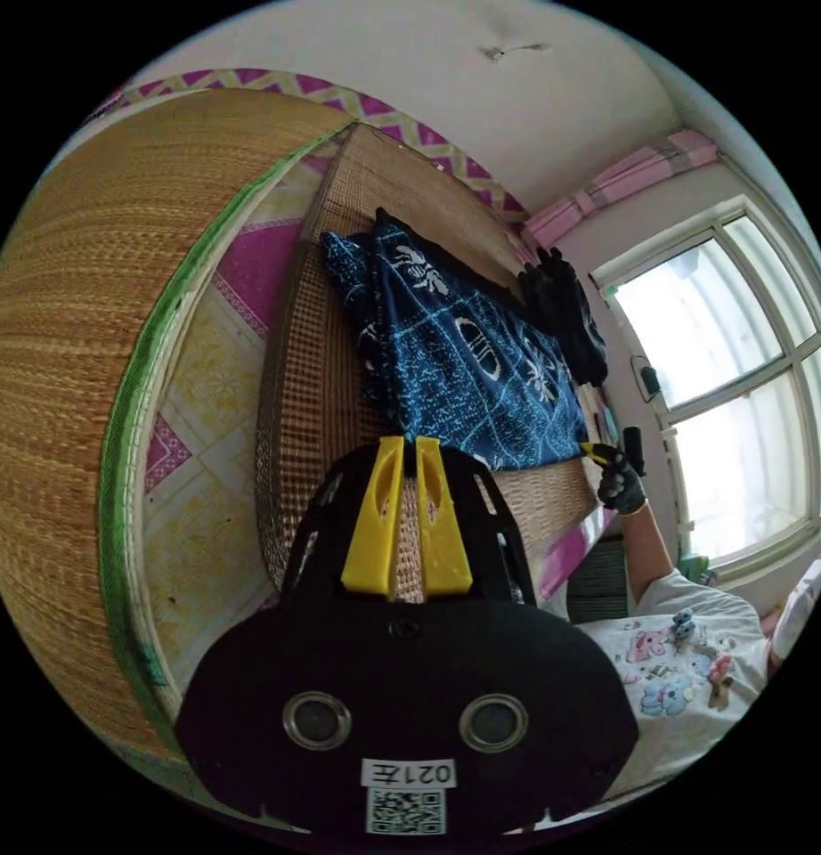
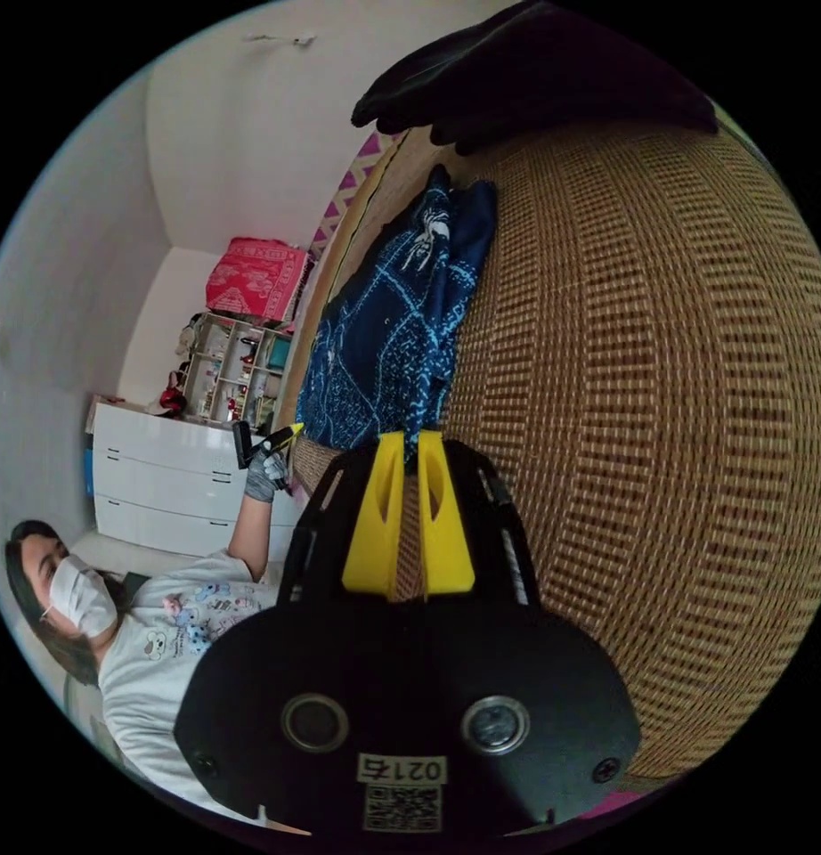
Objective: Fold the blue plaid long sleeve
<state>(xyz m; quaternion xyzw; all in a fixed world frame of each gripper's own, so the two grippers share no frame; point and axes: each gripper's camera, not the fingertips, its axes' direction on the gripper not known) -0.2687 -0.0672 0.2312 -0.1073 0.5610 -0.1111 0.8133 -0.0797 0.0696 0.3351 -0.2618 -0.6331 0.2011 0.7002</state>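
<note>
Where dark clothing point(image 1: 562, 312) overlaps, the blue shirt's point(image 1: 464, 356) edge hides.

A bed covered by a woven rattan mat point(image 1: 330, 356) carries a blue patterned garment point(image 1: 464, 356) at the left gripper view's centre, with a black garment point(image 1: 562, 312) lying toward 2 o'clock beside it.

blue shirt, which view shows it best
The left gripper view: the blue shirt lies spread across the mat, most of its pattern visible. The right gripper view shows it narrower and foreshortened.
</note>
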